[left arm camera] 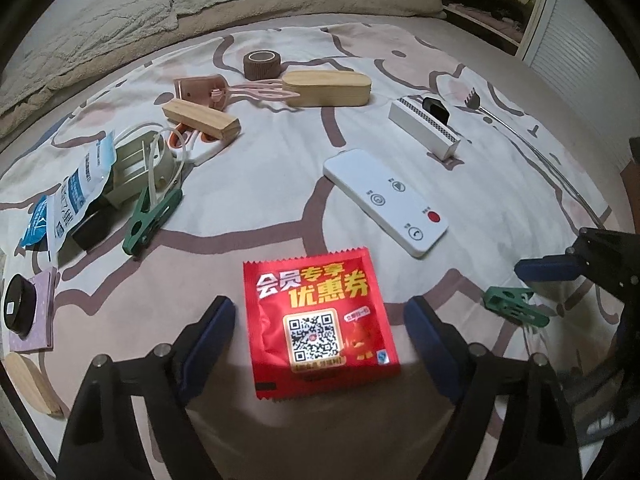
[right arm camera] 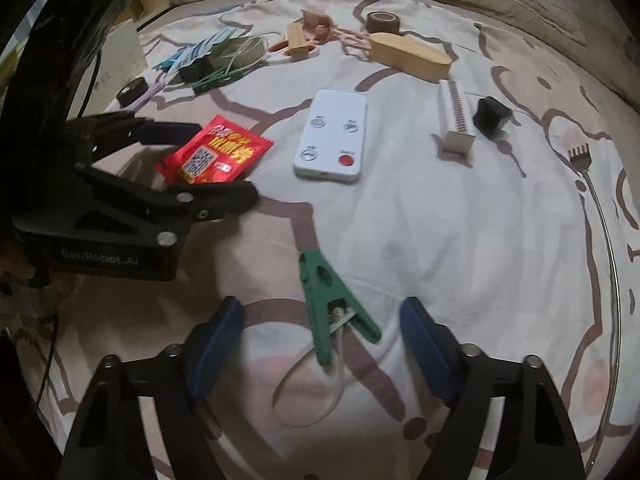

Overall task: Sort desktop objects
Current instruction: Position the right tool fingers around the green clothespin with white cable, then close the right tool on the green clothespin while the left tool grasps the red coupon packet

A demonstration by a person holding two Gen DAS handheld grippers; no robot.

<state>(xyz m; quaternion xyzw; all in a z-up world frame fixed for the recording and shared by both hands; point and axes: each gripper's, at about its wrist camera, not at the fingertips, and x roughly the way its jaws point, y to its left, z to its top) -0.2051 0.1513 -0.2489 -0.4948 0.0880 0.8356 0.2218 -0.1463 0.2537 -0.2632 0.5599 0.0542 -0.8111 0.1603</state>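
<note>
Left gripper (left arm camera: 320, 330) fingers spread wide around the red sachet (left arm camera: 320, 322) — not gripping; right gripper (right arm camera: 322, 330) likewise straddles the green clip (right arm camera: 330, 306), just beside that sachet.

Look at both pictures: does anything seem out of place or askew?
Mostly scattered clutter. One oddity: a wooden block rests tilted on orange-handled scissors, and a cream strap trails from the green clip.
</note>
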